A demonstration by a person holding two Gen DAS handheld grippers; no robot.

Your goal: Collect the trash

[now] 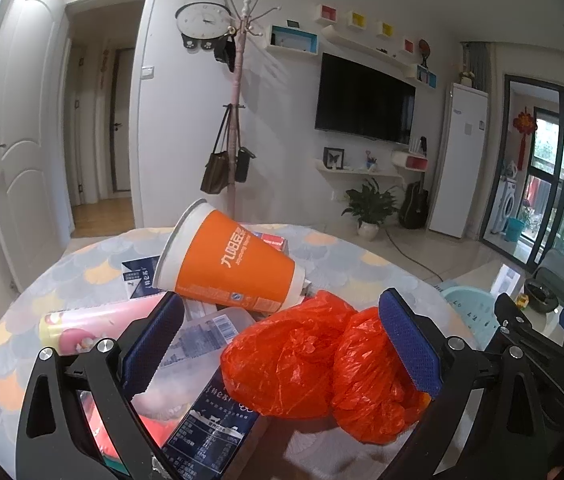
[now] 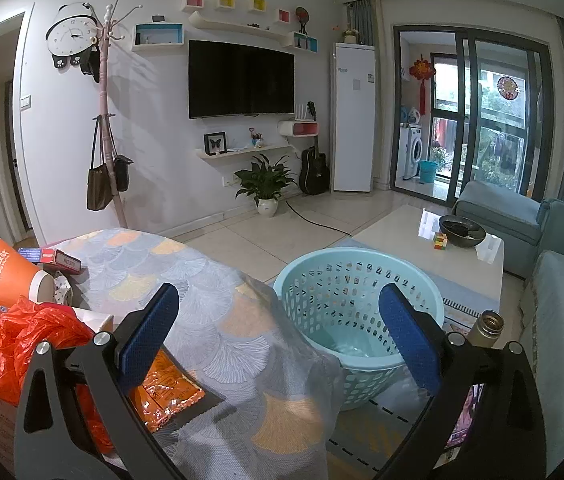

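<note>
A pile of trash lies on the round table point(image 1: 342, 264). An orange paper cup point(image 1: 230, 264) lies on its side on top. A crumpled red plastic bag point(image 1: 322, 368) sits between the fingers of my left gripper point(image 1: 282, 344), which is open around it. A blue carton point(image 1: 210, 424) and a pink tube point(image 1: 94, 320) lie beside it. My right gripper point(image 2: 278, 336) is open and empty, over the table edge, with the light blue basket point(image 2: 362, 280) on the floor ahead. The red bag point(image 2: 30, 344) and an orange wrapper point(image 2: 166, 396) show at its left.
A low coffee table point(image 2: 422, 248) with a dark bowl point(image 2: 462, 230) stands behind the basket. A blue sofa point(image 2: 562, 300) is at the right. A metal flask point(image 2: 488, 326) stands near the right finger. The right gripper shows in the left wrist view point(image 1: 538, 332).
</note>
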